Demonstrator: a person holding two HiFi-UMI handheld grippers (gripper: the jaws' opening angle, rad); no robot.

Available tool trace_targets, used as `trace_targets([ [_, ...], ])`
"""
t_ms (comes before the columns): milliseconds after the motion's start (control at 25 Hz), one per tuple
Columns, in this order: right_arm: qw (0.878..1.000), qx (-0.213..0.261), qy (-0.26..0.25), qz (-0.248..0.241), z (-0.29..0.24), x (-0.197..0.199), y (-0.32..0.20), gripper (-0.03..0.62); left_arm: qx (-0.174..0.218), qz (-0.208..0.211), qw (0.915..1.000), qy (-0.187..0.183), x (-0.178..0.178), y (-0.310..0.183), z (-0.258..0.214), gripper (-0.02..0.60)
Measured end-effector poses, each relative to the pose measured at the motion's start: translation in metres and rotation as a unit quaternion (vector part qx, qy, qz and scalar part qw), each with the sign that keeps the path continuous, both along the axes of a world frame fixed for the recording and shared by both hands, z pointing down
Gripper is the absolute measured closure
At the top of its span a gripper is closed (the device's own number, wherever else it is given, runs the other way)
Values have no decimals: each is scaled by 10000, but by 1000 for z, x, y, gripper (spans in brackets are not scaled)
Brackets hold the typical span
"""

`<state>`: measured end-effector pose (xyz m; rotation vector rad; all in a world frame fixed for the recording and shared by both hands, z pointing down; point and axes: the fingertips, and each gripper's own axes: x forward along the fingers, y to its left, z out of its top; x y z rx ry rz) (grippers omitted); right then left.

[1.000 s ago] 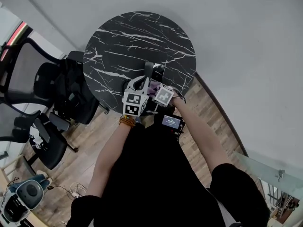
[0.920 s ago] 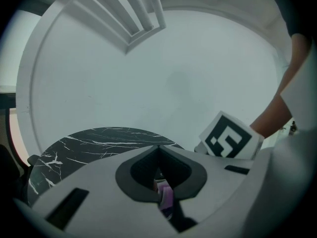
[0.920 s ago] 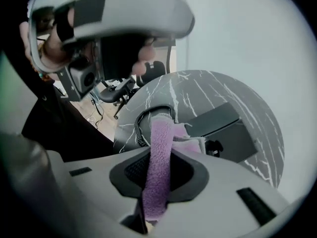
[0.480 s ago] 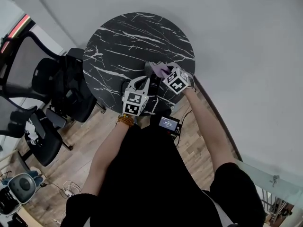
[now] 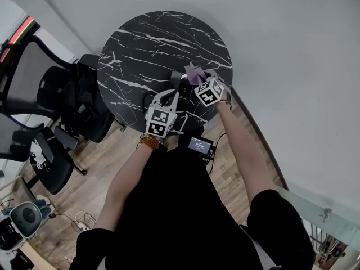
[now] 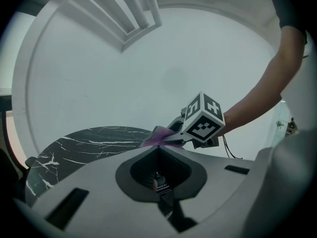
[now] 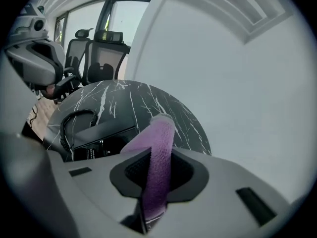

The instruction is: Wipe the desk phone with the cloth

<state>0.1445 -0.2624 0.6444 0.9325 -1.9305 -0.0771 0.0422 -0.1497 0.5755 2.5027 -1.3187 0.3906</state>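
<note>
Two claws are over the round marble desk (image 5: 146,44). The right claw (image 5: 198,79) is clamped on the purple cloth (image 7: 159,148) and holds it above the desk phone (image 7: 96,135), which sits near the desk's edge, probably ready to wipe. The left claw (image 5: 169,99) has its jaws together on nothing and hangs by the phone, perhaps to steady it.

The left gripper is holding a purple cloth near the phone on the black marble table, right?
No, the right gripper holds the purple cloth, as the right gripper view shows; it is near the phone on the black marble table.
</note>
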Motion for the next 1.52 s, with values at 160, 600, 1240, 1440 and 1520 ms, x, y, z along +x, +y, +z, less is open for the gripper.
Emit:
trace_targets([
  [160,9982,461,-88,367,-24,19,-20,526,-9,12,10000,-36,-2,0,4,569],
  [600,9993,-347,49,-162,29,-11,17,526,-101,70,9999,-34,3,2,6,569],
  [1240,9970,-773,89,43,51,-22,30,526,-133,68,9999,-51,-2,3,9,569],
  [1440,9957,-917,129,-42,58,-27,40,526,-93,73,9999,-62,-4,1,9,568],
  [1520,9953,-959,122,-39,61,-26,45,526,-94,73,9999,-46,-2,2,8,569],
])
